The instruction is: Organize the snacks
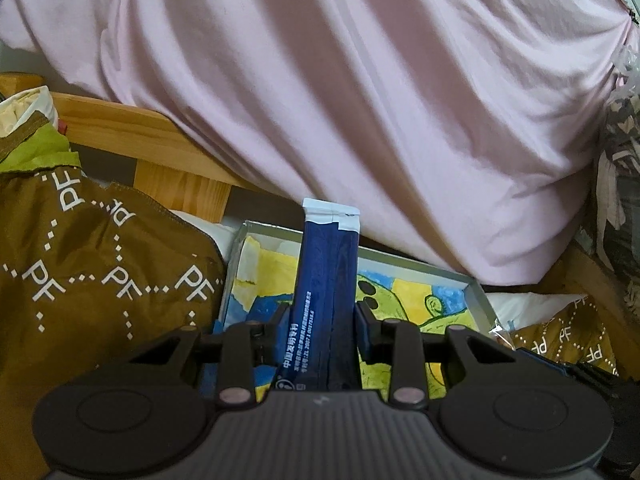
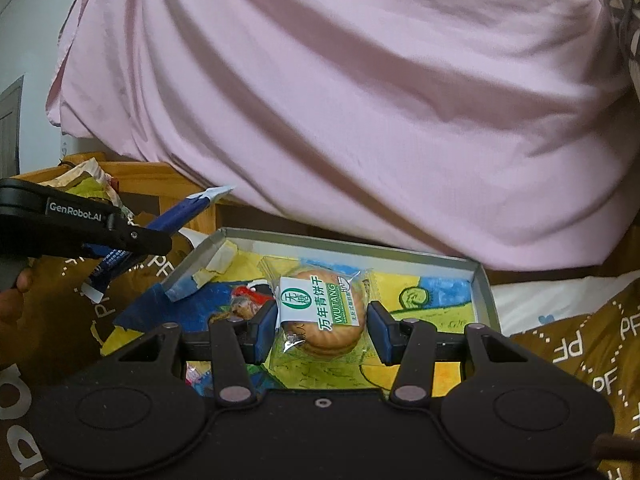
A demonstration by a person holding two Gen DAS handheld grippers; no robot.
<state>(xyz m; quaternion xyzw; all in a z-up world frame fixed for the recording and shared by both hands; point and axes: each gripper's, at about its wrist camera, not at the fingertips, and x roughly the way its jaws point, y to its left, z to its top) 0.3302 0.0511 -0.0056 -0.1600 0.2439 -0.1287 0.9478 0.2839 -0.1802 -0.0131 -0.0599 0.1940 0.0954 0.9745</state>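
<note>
Pink bedding point(image 1: 340, 100) fills the upper part of both views, draped over a pale wooden frame point(image 1: 132, 132), and brown fabric printed with white "PF" letters point(image 1: 100, 276) spreads across the lower left and lower right of the left wrist view.

Low in the middle of each frame lies a shallow grey box point(image 2: 482, 292), its floor covered with a crayon drawing in yellow, blue and green.

The left tool point(image 1: 322, 320) is clamped on a bundle of dark blue stick sachets point(image 1: 326, 264). They have pale blue-white sealed ends and white print along one side, and they stand up between the pads over the box. From the right wrist camera the same sachets point(image 2: 184, 212) appear at the left edge, slanting toward the upper right, with the tool's black body labelled "GenRobot.AI".

The right tool point(image 2: 322, 326) grips a round golden biscuit in a clear wrapper point(image 2: 324, 312) with a white and green "WUTANG" label, held over the box, the blue pads pressing the wrapper's sides.

A red-wrapped snack point(image 2: 250, 298) lies in the box just left of the biscuit.
</note>
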